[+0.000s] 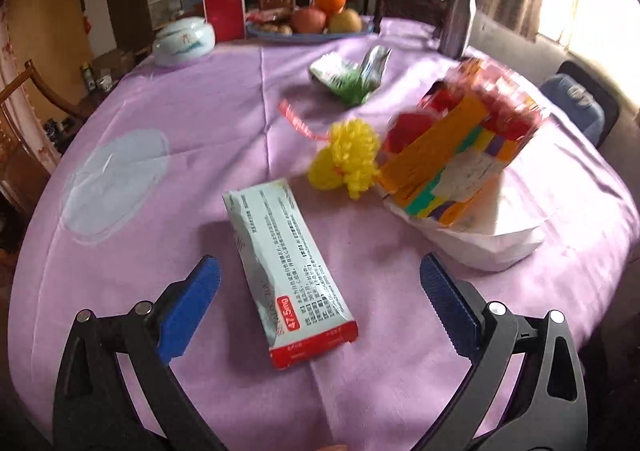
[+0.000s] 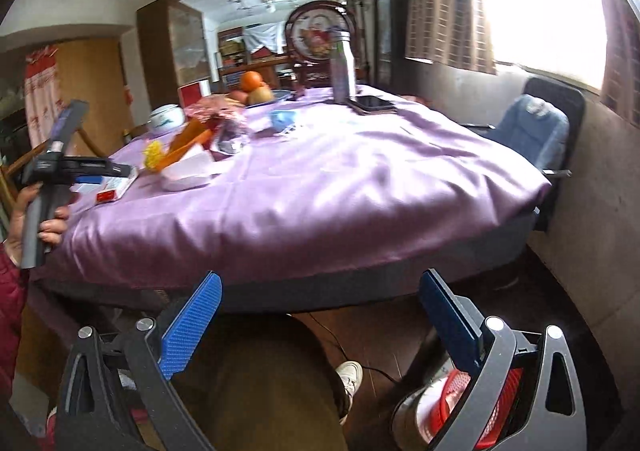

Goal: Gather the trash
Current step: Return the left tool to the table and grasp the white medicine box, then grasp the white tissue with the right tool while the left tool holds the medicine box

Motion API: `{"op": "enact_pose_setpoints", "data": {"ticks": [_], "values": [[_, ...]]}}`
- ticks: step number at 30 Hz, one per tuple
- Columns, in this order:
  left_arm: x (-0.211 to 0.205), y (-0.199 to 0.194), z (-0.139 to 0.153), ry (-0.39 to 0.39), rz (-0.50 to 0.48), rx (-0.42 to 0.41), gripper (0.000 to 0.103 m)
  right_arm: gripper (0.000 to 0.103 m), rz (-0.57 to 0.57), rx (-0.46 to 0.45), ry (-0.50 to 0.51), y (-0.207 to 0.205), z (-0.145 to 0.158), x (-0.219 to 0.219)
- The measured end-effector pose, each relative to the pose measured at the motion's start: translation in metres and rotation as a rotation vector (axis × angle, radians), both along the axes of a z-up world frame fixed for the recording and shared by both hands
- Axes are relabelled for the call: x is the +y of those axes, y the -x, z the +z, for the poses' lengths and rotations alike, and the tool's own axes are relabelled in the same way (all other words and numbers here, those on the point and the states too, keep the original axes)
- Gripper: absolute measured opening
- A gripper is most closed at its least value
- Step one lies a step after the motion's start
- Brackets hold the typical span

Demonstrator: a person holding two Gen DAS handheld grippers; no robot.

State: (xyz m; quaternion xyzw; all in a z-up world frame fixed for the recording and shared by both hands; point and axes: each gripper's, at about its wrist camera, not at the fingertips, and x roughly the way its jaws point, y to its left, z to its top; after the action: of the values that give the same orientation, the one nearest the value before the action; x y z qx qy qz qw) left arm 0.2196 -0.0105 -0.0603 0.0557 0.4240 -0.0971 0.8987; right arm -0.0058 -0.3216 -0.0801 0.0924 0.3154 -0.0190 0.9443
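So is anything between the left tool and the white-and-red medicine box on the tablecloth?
Nothing visible. The left tool is open, and the medicine box lies flat on the purple tablecloth directly between and ahead of its fingers; the yellow pompom sits beyond it.

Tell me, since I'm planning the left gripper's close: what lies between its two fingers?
In the left wrist view, the white and red medicine box lies flat on the purple tablecloth between the open left gripper fingers, untouched.

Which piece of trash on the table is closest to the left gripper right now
The white medicine box with the red end. It lies flat between the open fingers of the left gripper, while the green wrapper and yellow pom-pom sit farther back.
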Motion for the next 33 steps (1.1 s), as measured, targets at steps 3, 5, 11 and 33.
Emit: {"op": "enact_pose_setpoints", "data": {"ticks": [3, 5, 11, 33], "values": [[0.005, -0.012, -0.011, 0.014, 0.040, 0.050, 0.072, 0.097, 0.061, -0.009, -0.009, -0.017, 0.008, 0.013], [0.013, -0.014, -0.010, 0.060, 0.062, 0.041, 0.055, 0.097, 0.119, -0.017, -0.039, -0.035, 0.015, 0.021], [0.024, -0.001, -0.007, 0.134, 0.058, -0.036, 0.046, 0.097, 0.271, -0.021, -0.070, -0.116, 0.029, 0.060], [0.027, 0.004, -0.001, 0.202, -0.017, -0.084, 0.046, 0.014, 0.351, 0.096, -0.127, -0.202, 0.013, 0.122]]}}
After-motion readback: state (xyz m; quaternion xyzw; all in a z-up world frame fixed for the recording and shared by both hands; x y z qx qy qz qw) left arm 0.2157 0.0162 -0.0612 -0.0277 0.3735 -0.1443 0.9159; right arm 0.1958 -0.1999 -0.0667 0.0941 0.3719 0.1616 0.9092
